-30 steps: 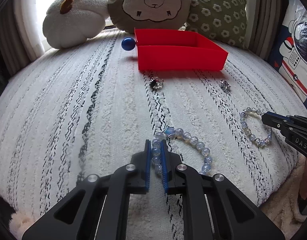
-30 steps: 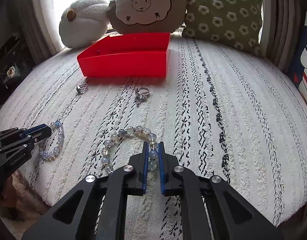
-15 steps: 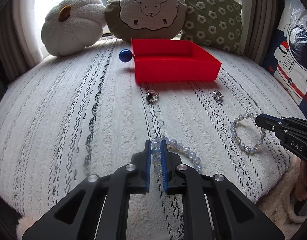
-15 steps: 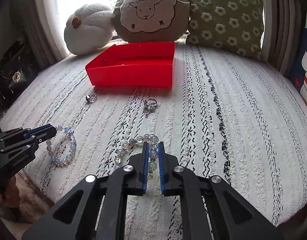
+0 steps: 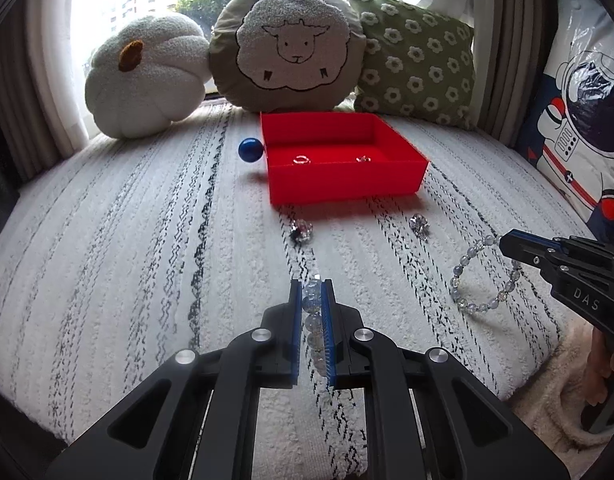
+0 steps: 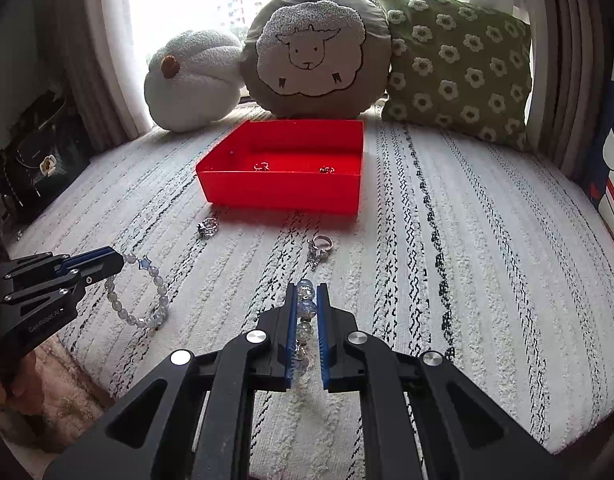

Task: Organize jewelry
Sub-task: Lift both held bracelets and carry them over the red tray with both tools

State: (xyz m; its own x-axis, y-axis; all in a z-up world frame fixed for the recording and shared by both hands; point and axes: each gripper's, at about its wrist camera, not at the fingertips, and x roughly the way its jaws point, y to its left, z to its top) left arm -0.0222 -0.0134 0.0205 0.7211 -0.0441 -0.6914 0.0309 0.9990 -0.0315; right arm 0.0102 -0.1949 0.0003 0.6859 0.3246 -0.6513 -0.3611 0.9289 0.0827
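Note:
My left gripper (image 5: 311, 282) is shut on a blue bead bracelet (image 5: 310, 305), whose star charm and loop (image 6: 163, 301) hang from it in the right wrist view. My right gripper (image 6: 306, 286) is shut on a clear bead bracelet (image 6: 307, 309); the left wrist view shows this loop (image 5: 454, 280) dangling just above the bedspread. Farther back stands a red tray (image 5: 347, 190) with two rings (image 5: 301, 159) (image 5: 363, 158) inside. In front of it, two more rings (image 5: 301, 230) (image 5: 419, 224) lie on the spread.
The white bedspread with black stripes (image 5: 127, 240) carries a blue ball (image 5: 251, 149) left of the tray. Cushions (image 5: 291, 48) line the back by the window. A dark handbag (image 6: 39, 160) sits at the far left. A hand (image 5: 603, 372) holds the right gripper.
Both grippers have risen, each with its bracelet. The bracelets, which lay on the spread, now hang from the jaws. The tray's inside has come into view.

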